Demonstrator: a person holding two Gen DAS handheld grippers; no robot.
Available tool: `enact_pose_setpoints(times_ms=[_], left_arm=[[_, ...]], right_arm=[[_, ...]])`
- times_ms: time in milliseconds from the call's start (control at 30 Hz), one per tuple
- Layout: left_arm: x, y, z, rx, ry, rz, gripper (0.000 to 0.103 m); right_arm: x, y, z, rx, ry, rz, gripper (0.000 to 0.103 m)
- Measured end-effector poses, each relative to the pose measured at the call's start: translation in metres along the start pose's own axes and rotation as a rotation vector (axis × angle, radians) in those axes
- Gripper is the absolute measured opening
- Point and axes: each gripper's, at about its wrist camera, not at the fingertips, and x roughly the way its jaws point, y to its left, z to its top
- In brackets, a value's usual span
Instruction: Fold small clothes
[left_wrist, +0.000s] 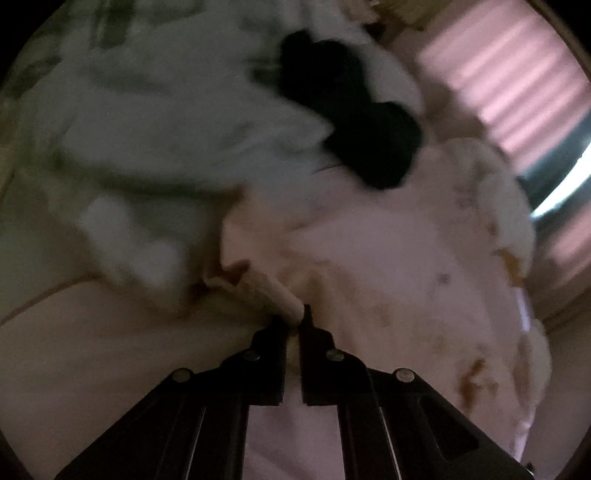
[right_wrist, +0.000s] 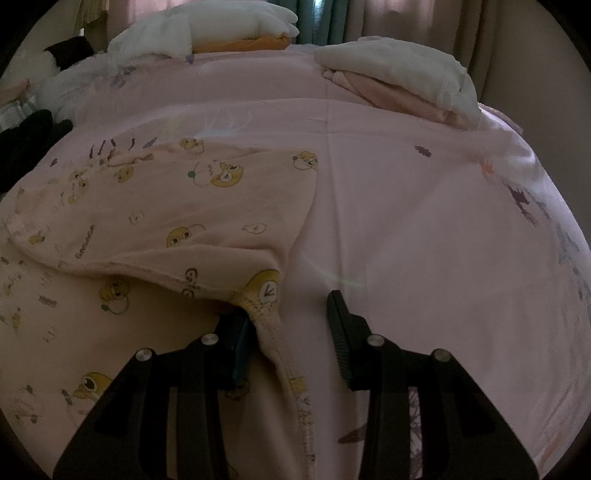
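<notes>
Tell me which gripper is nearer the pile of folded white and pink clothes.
Right. The right gripper faces that pile across the pink sheet; the left gripper, pinching printed fabric, shows no pile.

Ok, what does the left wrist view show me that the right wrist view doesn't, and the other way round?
Only the left wrist view: the left gripper shut on a bunched edge of the pink printed garment, though the picture is blurred.

Only the right wrist view: the right gripper with jaws apart, the garment's hem lying against one finger only, and a stack of folded clothes at the far right.

Both: the printed garment, the pink sheet, and a black item beside white fabric.
</notes>
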Motion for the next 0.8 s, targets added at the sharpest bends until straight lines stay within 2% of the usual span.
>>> enact_pose_setpoints(times_ms=[67, 200, 400, 500, 667, 733, 800], left_arm=[[-0.013, -0.02, 0.004, 0.022, -0.032, -0.054, 0.003], [-0.027, -0.063, 0.009, 0.097, -0.066, -0.113, 0.003], [-0.029, -0.143, -0.014, 0.293, -0.081, -0.17, 0.003], [-0.02, -0.197, -0.041, 0.409, -0.09, -0.195, 0.003], [-0.01, -0.288, -0.099, 0.552, -0.094, -0.327, 0.003], [0.002, -0.332, -0.13, 0.629, -0.071, -0.383, 0.003], [0.017, -0.359, -0.155, 0.661, -0.009, -0.437, 0.003]], right_arm=[[0.0, -0.002, 0.0, 0.006, 0.0, 0.006, 0.038], [0.0, -0.002, 0.0, 0.007, 0.001, 0.008, 0.038], [0.0, -0.005, 0.0, 0.029, -0.002, 0.033, 0.038], [0.0, -0.005, 0.0, 0.036, -0.004, 0.044, 0.038], [0.0, -0.008, -0.001, 0.05, -0.009, 0.06, 0.038], [0.0, -0.011, -0.001, 0.064, -0.01, 0.076, 0.038], [0.0, -0.011, -0.001, 0.071, -0.012, 0.082, 0.038]])
